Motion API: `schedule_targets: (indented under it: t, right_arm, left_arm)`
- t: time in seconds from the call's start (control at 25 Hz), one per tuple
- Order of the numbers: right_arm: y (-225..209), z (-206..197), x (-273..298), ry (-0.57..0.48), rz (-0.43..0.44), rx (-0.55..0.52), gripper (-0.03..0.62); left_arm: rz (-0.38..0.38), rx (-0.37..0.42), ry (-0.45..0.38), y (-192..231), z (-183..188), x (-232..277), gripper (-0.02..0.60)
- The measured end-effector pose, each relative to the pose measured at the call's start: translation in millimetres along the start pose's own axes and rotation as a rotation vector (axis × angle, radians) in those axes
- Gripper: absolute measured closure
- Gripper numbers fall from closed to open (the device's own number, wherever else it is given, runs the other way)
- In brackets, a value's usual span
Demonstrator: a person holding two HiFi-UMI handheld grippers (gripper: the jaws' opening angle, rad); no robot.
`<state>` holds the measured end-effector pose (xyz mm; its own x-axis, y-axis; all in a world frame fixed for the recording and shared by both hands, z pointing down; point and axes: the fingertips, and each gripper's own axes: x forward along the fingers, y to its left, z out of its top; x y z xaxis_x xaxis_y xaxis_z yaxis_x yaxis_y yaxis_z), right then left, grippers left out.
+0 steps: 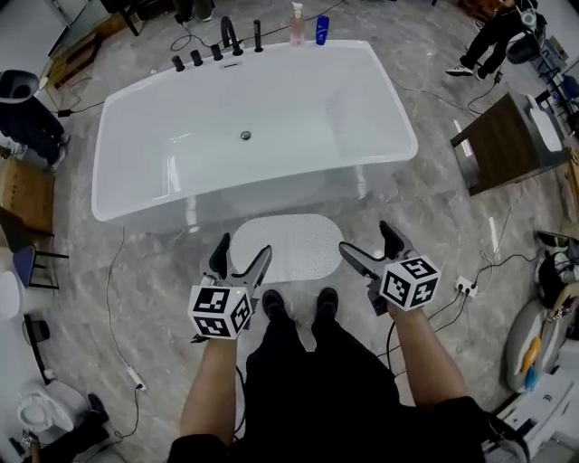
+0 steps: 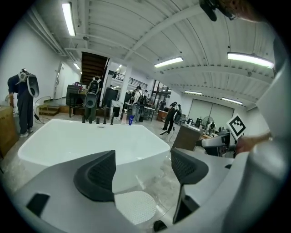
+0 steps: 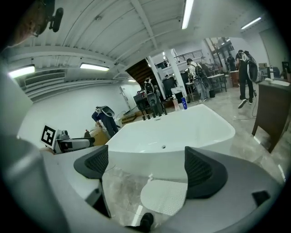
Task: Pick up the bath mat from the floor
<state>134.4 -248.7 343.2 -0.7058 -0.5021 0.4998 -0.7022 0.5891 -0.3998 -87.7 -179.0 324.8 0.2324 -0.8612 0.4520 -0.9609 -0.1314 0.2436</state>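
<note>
- Your left gripper (image 1: 242, 252) hangs above the floor (image 1: 425, 235), over the near-left edge of the bath mat (image 1: 288, 246). Jaws stand wide apart. Nothing is between them, and the pads touch nothing.
- Your right gripper (image 1: 366, 240) hangs at about the same level, over the mat's near-right edge. Its jaws are also spread wide and it holds nothing.
- In each gripper view the mat shows through the gap between the jaws, lying well below them on the floor.
- The bath mat is a pale, rounded oblong with a fine dotted texture. It lies flat on the grey marbled floor, with its long side just beside the front wall of the white bathtub (image 1: 271, 190).
- Your shoes (image 1: 274, 306) stand at the mat's near edge, between the two grippers.
- Black tap fittings (image 1: 231, 38) sit on the far rim of the tub. A pink bottle (image 1: 297, 25) and a blue bottle (image 1: 322, 29) stand to their right.
- A dark wooden cabinet (image 1: 502, 145) stands well apart, to the right of the tub.
</note>
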Motion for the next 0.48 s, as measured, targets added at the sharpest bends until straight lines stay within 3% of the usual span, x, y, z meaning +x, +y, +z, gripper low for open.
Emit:
schedule_targets:
  t: [0.2,0.48]
  right_arm:
    - [18,-34,42,0.032,-0.042,0.015,0.059]
    - [29,-113,77,0.179,-0.013,0.044,0.059]
  left_arm:
    - [-0.033,-0.001,0.051,40,-43,6,0.184]
    - [-0.018,-0.102,0.135,55,-124,17,0.199]
